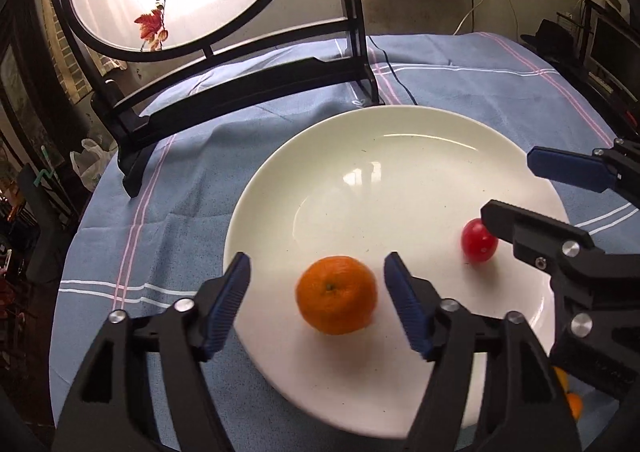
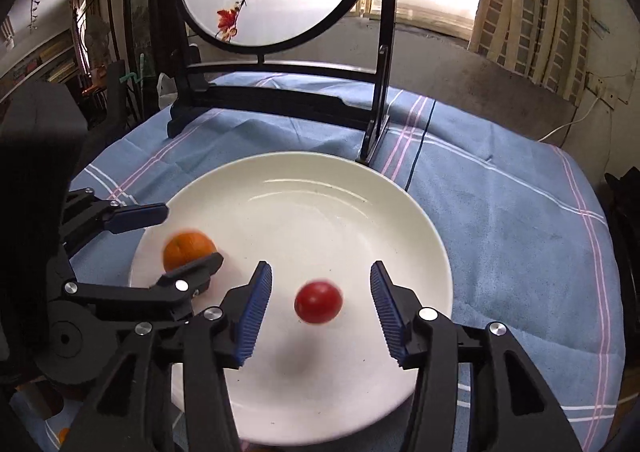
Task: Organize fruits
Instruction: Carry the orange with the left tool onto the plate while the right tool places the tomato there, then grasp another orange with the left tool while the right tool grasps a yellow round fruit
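Observation:
A white plate [image 1: 400, 156] lies on the blue cloth; it also shows in the right wrist view [image 2: 320, 196]. An orange mandarin [image 1: 337, 294] sits on the plate between the fingers of my left gripper [image 1: 318, 276], which is open and apart from it. The mandarin [image 2: 186, 248] is at the plate's left in the right wrist view. A red tomato [image 2: 318, 301] sits between the fingers of my right gripper [image 2: 321, 284], which is open. The tomato [image 1: 478, 240] and right gripper [image 1: 516, 188] show at the right of the left wrist view.
A round painted screen on a black stand [image 1: 224, 100] stands behind the plate, also in the right wrist view [image 2: 280, 96]. More small orange fruit [image 1: 570, 398] lies by the plate's near right edge. The blue cloth [image 2: 500, 212] covers the table.

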Action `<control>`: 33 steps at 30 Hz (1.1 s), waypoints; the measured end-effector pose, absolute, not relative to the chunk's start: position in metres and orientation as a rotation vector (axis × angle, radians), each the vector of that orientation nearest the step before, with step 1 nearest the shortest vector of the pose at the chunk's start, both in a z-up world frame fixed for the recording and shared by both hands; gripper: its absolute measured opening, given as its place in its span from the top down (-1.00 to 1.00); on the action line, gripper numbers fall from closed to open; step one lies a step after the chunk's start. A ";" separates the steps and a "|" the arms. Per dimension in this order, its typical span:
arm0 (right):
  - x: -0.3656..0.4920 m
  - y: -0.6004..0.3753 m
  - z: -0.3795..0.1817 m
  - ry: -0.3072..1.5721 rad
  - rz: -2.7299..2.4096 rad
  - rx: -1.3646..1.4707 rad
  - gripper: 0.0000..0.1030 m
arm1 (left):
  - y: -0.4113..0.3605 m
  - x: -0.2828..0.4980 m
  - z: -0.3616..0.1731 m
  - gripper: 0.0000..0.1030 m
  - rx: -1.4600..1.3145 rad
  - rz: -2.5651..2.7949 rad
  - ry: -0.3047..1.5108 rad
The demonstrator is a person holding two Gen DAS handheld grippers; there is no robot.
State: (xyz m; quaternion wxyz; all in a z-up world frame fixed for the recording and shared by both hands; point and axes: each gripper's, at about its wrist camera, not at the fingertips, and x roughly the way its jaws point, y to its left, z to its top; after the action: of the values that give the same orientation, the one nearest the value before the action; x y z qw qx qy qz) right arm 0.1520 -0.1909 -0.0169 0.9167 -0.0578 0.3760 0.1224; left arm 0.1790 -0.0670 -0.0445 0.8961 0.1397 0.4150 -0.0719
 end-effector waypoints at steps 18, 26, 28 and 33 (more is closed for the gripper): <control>-0.036 -0.189 0.012 0.714 0.374 -0.150 -0.35 | -0.031 0.033 0.004 -0.61 0.251 -0.251 0.726; -0.113 -0.152 -0.032 0.839 0.533 -0.177 -0.35 | 0.013 -0.040 -0.008 -0.72 0.239 -0.265 0.743; -0.122 -0.135 -0.043 0.870 0.584 -0.193 -0.35 | 0.021 -0.050 -0.014 -0.72 0.242 -0.261 0.756; -0.121 -0.104 -0.062 0.940 0.626 -0.211 -0.34 | 0.037 -0.062 -0.024 -0.72 0.235 -0.251 0.785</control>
State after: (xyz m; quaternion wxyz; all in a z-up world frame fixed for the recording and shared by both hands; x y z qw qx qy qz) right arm -0.1207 -0.1038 -0.0622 0.8395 -0.0996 0.4446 0.2962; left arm -0.0617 0.0368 -0.0243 0.9095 0.1142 0.3806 -0.1219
